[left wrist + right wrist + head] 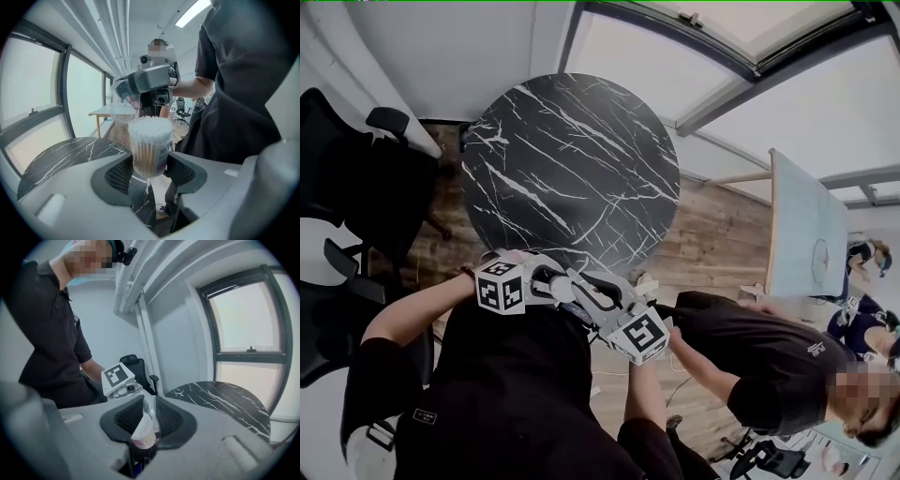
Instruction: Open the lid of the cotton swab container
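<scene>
Left gripper (149, 171): clamped on the container (150, 145), ribbed pads (117, 174) pressing either side of its lower body. Container upright, held in the air above the near edge of the table (61, 159), not resting on it.

Right gripper (148, 417): jaws nearly together, pinching the thin clear lid (121, 104) by its edge. In the left gripper view the lid sits tilted, above and to the left of the container mouth. I cannot tell whether it hangs on by a hinge or is fully free.

Swabs (150, 124): white tips packed tight and level with the rim, exposed from the front. Judged: opening is mostly done or done.

Handling, as judgement:
- Container looks light, thin clear plastic, smooth-walled. It is likely to flex or slip under a hard squeeze.
- The low-body grip is a good one, keeping the rim free and the mouth up.
- Lid is stiff but thin, so an edge pinch like this one suits it. Twisting it hard could crack it or strain a hinge, if there is one.
- Tipping the container would spill swabs.

Further out: both grippers meet close in front of the person's chest in the head view, a second person standing just beside, and the round black marbled table beyond.
</scene>
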Available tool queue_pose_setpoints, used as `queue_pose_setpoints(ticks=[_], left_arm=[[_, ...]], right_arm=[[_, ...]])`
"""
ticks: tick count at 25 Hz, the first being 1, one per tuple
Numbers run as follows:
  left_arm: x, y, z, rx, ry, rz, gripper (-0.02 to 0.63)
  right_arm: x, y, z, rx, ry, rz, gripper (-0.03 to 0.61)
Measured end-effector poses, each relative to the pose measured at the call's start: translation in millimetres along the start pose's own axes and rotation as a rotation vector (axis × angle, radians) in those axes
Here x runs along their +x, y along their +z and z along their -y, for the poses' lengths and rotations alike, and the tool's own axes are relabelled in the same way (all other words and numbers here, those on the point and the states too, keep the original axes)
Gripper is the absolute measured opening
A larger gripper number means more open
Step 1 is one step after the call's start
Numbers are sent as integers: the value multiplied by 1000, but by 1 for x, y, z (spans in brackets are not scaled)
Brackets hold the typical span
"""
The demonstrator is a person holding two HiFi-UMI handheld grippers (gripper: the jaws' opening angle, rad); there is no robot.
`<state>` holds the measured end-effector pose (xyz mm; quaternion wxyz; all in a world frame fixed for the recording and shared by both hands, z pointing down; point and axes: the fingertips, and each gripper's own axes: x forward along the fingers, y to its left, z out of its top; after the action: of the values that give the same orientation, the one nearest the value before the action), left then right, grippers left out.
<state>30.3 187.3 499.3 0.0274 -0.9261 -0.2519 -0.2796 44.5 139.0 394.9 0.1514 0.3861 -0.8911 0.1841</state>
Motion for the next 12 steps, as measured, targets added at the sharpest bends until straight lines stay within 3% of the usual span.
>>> queue_pose_setpoints(ticks=[5, 12], left_arm=[[-3, 0, 3, 12, 0, 12, 233], [-8, 3, 6, 17, 9, 27, 233]], right_arm=[[1, 5, 5, 128, 40, 28, 80], [1, 8, 16, 216, 70, 66, 74]])
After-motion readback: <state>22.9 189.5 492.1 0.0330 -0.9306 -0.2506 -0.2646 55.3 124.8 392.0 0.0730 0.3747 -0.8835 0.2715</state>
